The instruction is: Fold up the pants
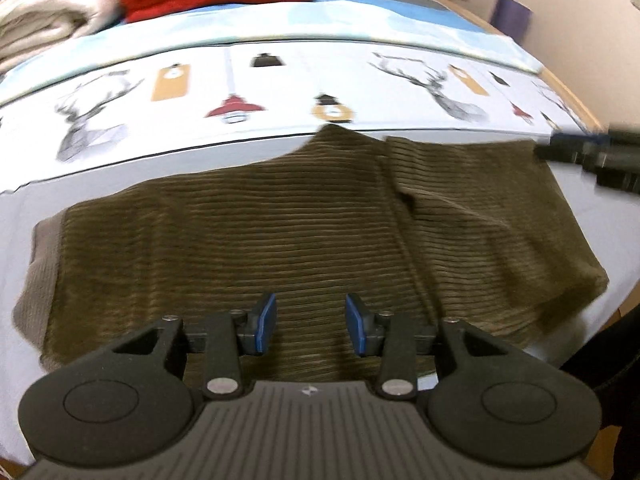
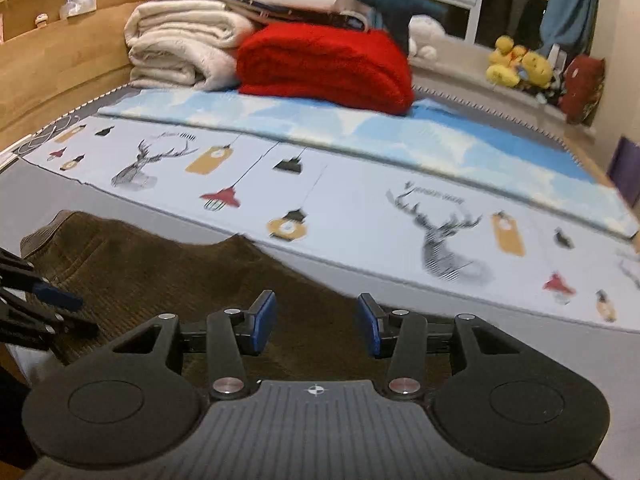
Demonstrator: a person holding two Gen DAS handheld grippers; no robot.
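Olive corduroy pants [image 1: 280, 232] are lying doubled over near the bed's [image 2: 520, 352] front edge, ribbed waistband at one end. Left gripper [image 1: 311, 322] and right gripper [image 2: 316, 324] are hovering above, jaws parted, gripping nothing. Probably another cross-fold is remaining.

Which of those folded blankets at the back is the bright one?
The red blanket, lying in front of the cream blankets; those others are pale.
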